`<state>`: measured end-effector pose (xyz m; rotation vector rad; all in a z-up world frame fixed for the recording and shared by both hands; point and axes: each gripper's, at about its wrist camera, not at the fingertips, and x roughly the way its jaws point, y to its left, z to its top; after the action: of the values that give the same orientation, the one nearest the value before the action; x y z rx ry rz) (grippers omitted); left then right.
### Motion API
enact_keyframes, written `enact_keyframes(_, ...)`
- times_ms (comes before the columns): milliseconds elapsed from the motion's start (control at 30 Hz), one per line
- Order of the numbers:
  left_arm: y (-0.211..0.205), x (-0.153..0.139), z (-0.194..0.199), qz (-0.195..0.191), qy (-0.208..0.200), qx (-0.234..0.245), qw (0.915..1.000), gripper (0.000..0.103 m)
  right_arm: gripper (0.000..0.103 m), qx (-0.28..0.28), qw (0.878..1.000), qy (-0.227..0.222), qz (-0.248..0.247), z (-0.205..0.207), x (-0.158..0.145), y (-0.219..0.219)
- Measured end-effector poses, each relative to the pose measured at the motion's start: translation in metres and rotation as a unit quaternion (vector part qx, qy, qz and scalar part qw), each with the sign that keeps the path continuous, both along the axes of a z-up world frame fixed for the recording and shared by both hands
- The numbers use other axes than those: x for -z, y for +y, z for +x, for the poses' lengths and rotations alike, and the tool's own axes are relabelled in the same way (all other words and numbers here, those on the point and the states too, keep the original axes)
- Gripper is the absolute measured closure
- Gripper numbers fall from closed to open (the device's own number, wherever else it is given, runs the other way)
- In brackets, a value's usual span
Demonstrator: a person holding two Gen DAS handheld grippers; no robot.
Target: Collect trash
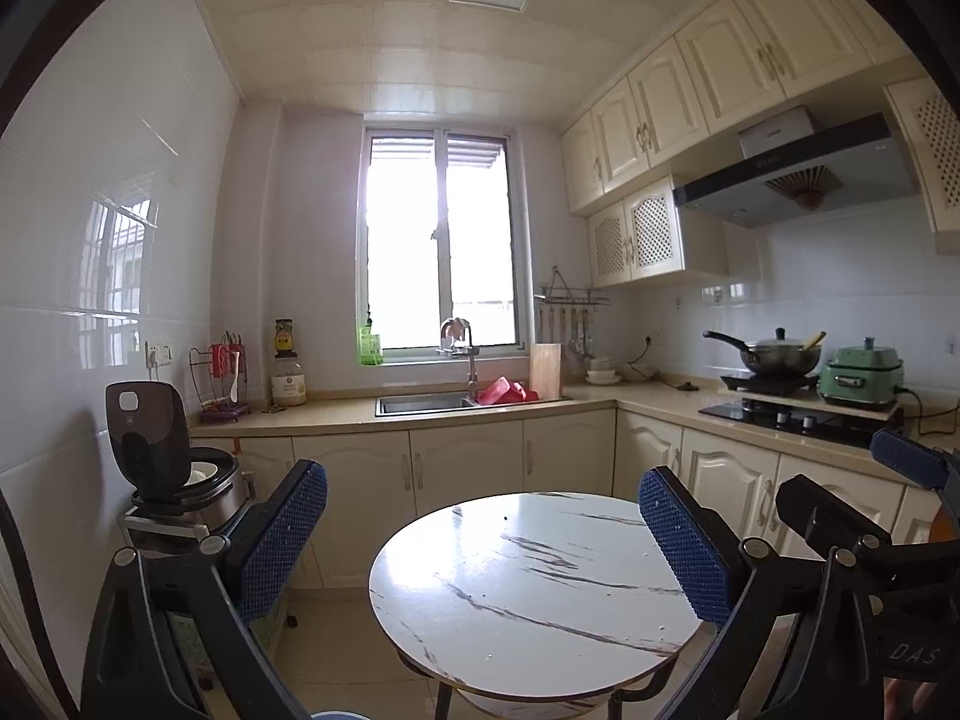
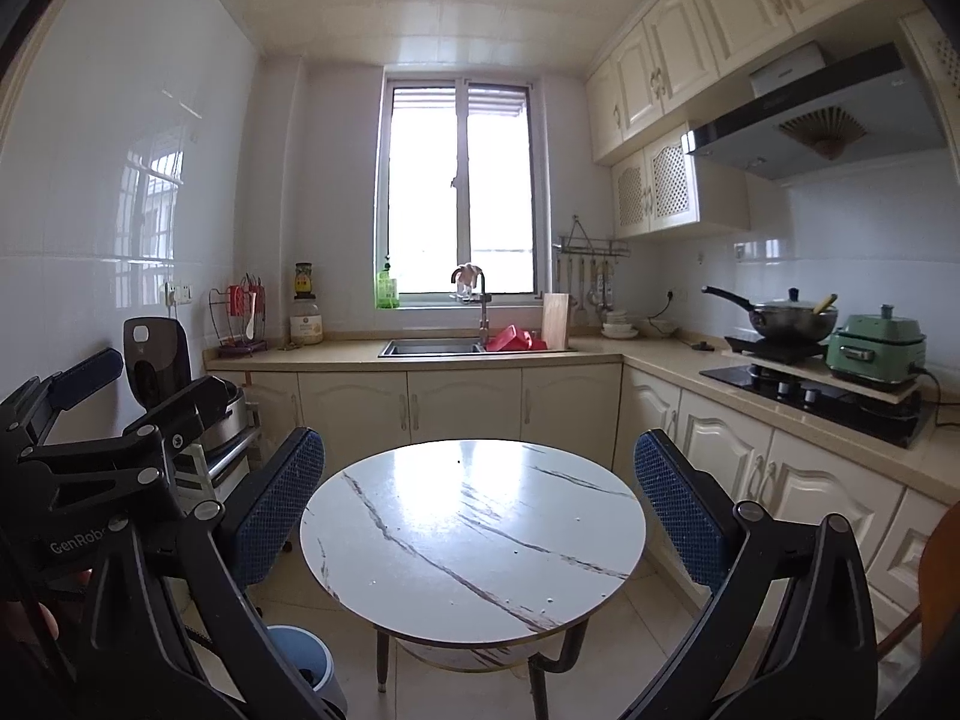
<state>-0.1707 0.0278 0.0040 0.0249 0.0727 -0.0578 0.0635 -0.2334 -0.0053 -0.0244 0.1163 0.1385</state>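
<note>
The round marble-patterned table (image 2: 474,540) is the landmark here, standing in the middle of a kitchen. Behind it runs the counter (image 2: 360,354) with a sink (image 2: 429,348), and to its right the hob with a wok (image 2: 786,318). Low at the table's left foot sits a blue bin (image 2: 300,657), presumably where the trash belongs.

Both grippers hang on the near side of the table, above its edge. The left gripper (image 1: 480,546) has its blue-padded fingers (image 1: 282,534) spread wide with nothing between them; the right gripper (image 2: 477,510) is likewise spread wide and empty.

No trash is plainly in view. The tabletop carries only tiny dark and pale specks (too small to name), so the trash's place, its heading and its long axis cannot be told.

The risk, as I judge it, is closing on nothing, scraping the glossy top with the pads, or knocking the two grippers together, since they hang close side by side
</note>
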Motion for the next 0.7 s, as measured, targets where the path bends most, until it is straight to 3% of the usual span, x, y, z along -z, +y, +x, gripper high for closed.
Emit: enact_keyframes(700,0.0051,-0.0009,-0.0007,-0.001,-0.001,-0.004,1.0000,0.001,0.000,0.000,1.000,0.000,-0.002,-0.0042,0.0000,0.0036)
